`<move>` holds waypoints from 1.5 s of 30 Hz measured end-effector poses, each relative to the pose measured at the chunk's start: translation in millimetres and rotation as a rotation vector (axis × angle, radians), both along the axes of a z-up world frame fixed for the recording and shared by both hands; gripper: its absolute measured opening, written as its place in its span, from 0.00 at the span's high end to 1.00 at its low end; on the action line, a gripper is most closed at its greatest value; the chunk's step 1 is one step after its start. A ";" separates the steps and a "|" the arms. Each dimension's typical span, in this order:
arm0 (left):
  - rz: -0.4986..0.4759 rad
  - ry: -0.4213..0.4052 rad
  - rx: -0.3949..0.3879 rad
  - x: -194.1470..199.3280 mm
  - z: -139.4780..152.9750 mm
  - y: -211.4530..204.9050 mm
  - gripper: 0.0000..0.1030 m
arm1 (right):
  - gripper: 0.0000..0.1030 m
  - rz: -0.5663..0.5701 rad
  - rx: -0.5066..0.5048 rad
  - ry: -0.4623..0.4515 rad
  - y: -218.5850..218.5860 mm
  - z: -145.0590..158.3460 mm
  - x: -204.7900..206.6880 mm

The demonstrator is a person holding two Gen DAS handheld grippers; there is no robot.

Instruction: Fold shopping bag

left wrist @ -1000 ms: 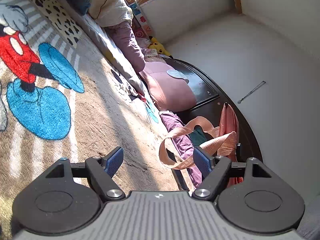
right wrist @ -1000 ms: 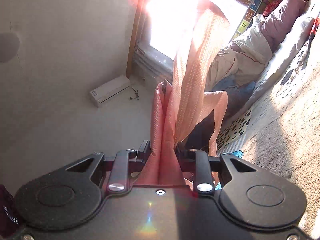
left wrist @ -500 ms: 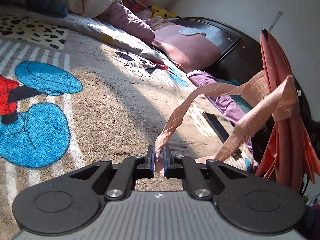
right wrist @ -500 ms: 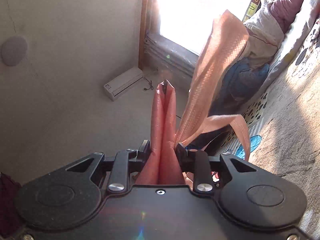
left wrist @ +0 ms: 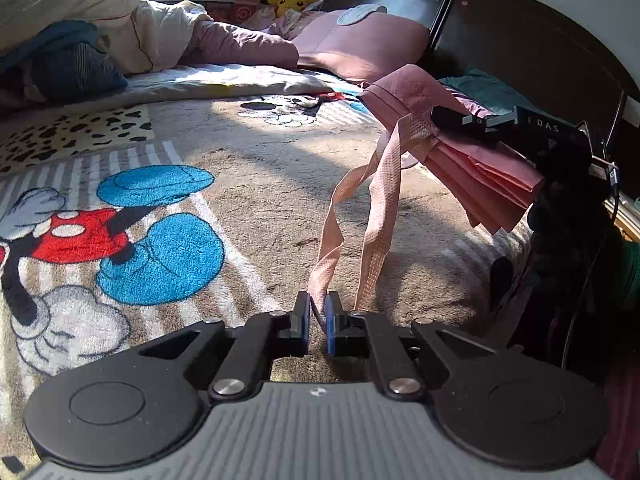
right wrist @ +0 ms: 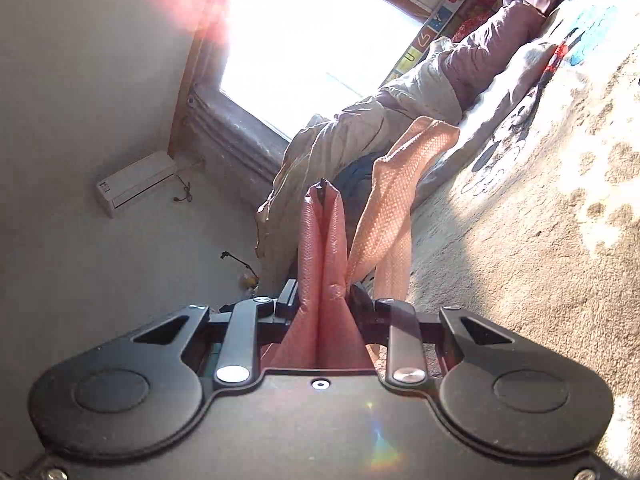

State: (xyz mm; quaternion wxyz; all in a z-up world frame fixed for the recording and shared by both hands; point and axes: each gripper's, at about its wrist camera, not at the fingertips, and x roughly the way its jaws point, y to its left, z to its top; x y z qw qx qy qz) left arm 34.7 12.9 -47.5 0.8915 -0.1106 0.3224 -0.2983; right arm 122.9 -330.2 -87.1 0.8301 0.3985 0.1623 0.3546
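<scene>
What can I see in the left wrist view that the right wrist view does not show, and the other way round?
Only the left wrist view shows the left gripper, jaws shut on the bag's handle strap, plus the dark headboard, the pink pillow and the yellow plush toy.

Only the right wrist view shows the bright window and the white unit on the wall.

Both show the pink shopping bag, gathered in folds and clamped in the right gripper, and the cartoon blanket.

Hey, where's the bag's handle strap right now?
In the left wrist view the handle strap hangs from the folded pink bag at right, over the cartoon blanket, its end pinched in the left gripper.
</scene>
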 end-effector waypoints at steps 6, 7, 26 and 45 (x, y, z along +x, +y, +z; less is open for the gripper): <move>0.090 -0.005 -0.323 -4.3 10.2 33.3 0.93 | 0.74 0.001 -0.136 0.018 21.4 -3.6 -0.4; 0.103 -0.011 -0.370 -4.8 12.9 39.0 0.93 | 0.74 0.005 -0.146 0.023 23.2 -5.8 -1.1; 0.370 -0.175 -0.112 -10.9 44.8 72.7 0.91 | 0.74 -0.060 -0.208 0.250 59.5 -30.7 2.6; -0.105 -0.115 0.186 50.5 -6.6 -76.4 0.91 | 0.76 -0.019 -0.030 0.353 41.3 -43.7 11.5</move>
